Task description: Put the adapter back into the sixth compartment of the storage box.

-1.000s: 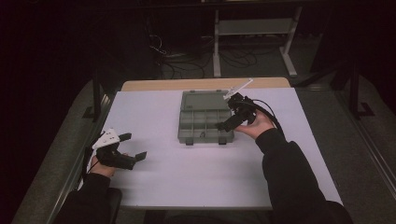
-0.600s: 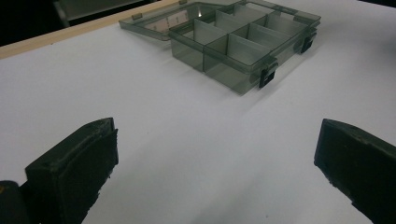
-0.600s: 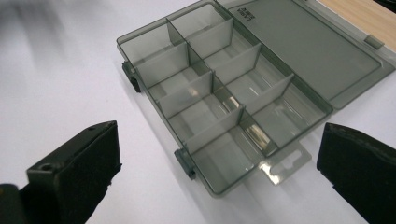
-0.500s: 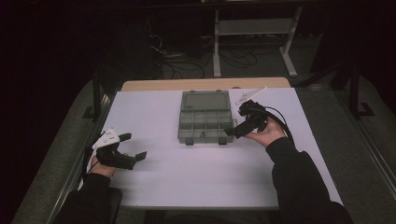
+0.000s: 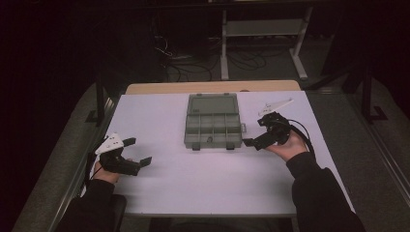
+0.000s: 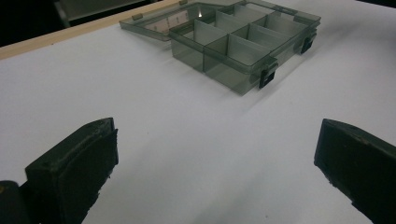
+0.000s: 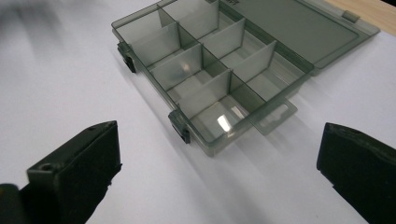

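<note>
A smoky transparent compartment box (image 5: 212, 126) lies open on the white table (image 5: 203, 179), its lid (image 5: 212, 103) folded flat toward the far side. Its several compartments look empty in the right gripper view, where the box (image 7: 210, 79) lies just ahead of the jaws. My right gripper (image 5: 258, 134) rests open on the table just right of the box's front corner, held by a hand. My left gripper (image 5: 138, 151) stands open near the table's left edge, well away from the box (image 6: 243, 44). Nothing is between either pair of jaws.
A wooden strip (image 5: 212, 87) edges the table's far side. Beyond it stand a metal shelf frame (image 5: 261, 34) and loose cables (image 5: 183, 58) on a dark floor. Grey carpeted panels (image 5: 63, 145) flank the table.
My right gripper has drawn back from over the box's right side and come down to the table at its right front corner. The left gripper has stayed put.
</note>
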Motion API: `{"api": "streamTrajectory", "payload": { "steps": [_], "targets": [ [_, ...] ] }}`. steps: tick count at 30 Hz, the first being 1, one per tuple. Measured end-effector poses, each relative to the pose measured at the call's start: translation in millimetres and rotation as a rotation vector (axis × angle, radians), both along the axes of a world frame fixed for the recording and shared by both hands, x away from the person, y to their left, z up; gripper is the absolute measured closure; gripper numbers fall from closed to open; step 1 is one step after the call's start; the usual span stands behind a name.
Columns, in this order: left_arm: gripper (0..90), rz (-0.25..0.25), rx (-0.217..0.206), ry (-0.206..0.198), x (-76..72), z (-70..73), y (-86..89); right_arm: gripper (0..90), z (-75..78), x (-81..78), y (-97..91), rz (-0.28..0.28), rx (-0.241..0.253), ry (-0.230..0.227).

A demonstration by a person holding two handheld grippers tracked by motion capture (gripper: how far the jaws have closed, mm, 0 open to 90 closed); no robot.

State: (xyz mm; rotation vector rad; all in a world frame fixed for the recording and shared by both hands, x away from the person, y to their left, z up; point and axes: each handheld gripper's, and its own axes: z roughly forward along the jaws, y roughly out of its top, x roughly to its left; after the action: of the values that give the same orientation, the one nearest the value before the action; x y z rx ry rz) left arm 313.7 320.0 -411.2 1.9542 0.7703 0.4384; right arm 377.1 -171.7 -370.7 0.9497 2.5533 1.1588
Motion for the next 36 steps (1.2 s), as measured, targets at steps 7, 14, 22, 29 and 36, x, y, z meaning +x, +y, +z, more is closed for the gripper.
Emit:
{"api": "streamTrajectory", "payload": {
  "steps": [7,14,22,29,36],
  "targets": [
    [0.0,-0.001,0.000,-0.001,0.1,0.1,0.0,0.0,-5.0,-8.4,-15.1,-0.031,0.048,-0.013],
    [0.0,-0.003,0.000,-0.003,0.0,0.3,-0.2,0.0,-15.4,-21.5,-31.1,-0.060,0.077,-0.021],
    [0.0,-0.003,0.000,-0.005,-0.2,0.8,-0.3,0.0,-23.1,-29.8,-41.5,-0.077,0.083,-0.026],
    [0.0,-0.003,-0.002,-0.008,-0.7,1.0,-0.4,0.0,-29.8,-44.9,-63.4,-0.146,0.122,-0.083],
    [0.0,-0.004,0.001,-0.008,-0.9,1.3,-1.0,0.0,-35.9,-54.4,-75.7,-0.177,0.149,-0.089]
  ]
}}
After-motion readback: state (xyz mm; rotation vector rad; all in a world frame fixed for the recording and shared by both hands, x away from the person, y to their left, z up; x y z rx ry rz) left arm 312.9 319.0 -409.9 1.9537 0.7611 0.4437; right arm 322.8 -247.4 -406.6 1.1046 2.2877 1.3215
